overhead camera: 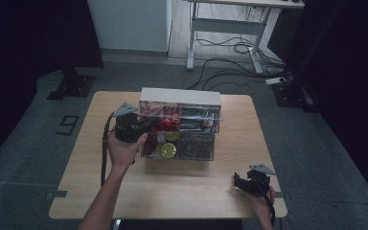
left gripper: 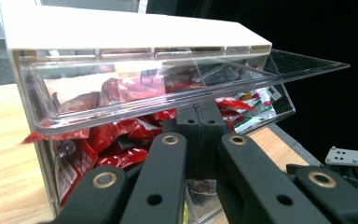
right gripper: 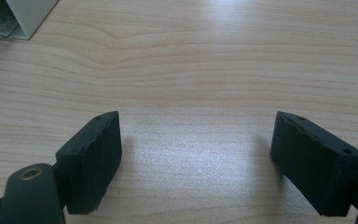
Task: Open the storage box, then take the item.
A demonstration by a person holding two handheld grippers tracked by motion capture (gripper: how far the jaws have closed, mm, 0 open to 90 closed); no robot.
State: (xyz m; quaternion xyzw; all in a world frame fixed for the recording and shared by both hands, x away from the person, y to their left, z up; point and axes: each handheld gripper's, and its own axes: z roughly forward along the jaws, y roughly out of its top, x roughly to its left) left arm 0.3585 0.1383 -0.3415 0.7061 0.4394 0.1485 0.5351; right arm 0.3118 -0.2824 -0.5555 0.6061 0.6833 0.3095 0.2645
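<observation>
High view: left hand-held gripper at the upper left clear drawer of the storage box, mid-bench. Right hand-held gripper rests near the bench's front right corner, well apart.

Left gripper view: jaws pressed together just under the drawer's tilted-open front lip; red packets inside.

Right gripper view: jaws spread over bare bench, nothing between them.

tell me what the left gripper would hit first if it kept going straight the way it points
Probably the red packets in the clear drawer of the white organizer. The shut left gripper sits just under the drawer's tilted front edge, so depth is hard to judge; it may touch that edge first.
</observation>
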